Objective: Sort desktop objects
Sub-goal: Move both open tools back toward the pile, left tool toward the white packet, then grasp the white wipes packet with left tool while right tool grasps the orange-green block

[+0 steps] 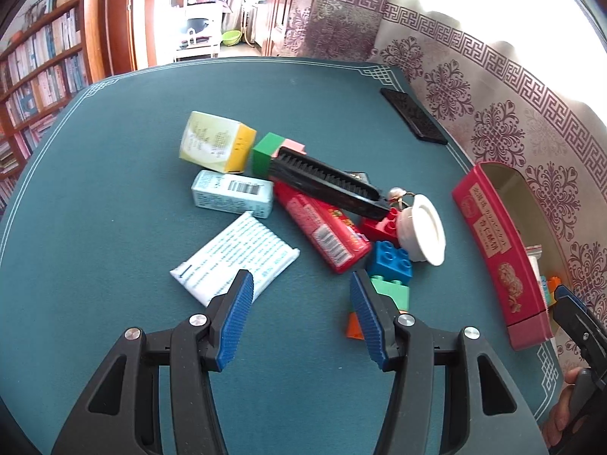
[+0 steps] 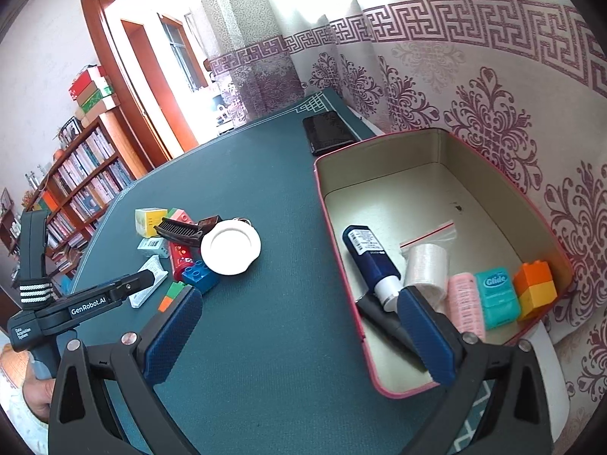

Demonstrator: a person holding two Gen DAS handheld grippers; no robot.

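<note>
We take the red tin (image 2: pixel 379 381) at the edge of the green table mat (image 2: pixel 265 189) as our landmark; it lies open, and inside it we see a dark blue tube (image 2: pixel 370 259), a clear roll (image 2: pixel 425 267), a pink case (image 2: pixel 466 301), a teal floss box (image 2: pixel 497 295) and an orange and yellow block (image 2: pixel 535 290); a black pen (image 2: pixel 383 322) lies along its near wall. Our right gripper (image 2: pixel 299 322) hangs over the tin's near corner with its jaws spread wide and nothing between them; one finger stands over the mat, the other over the tin. Left of the tin, well apart, lies the unsorted heap: a white lid (image 1: pixel 423 229), a blue brick (image 1: pixel 392 261), a red brick (image 1: pixel 379 225), a green brick (image 1: pixel 392 290), a black comb (image 1: pixel 326 184) across a red packet (image 1: pixel 322 229), a yellow box (image 1: pixel 216 140), a pale blue box (image 1: pixel 231 193) and a white sachet (image 1: pixel 235 256). Our left gripper (image 1: pixel 301 292) hovers at the heap's near side, jaws half apart and empty; bare mat shows between its blue pads (image 1: pixel 237 322). Beyond the tin a black phone (image 1: pixel 413 115) lies at the mat's far edge.
</note>
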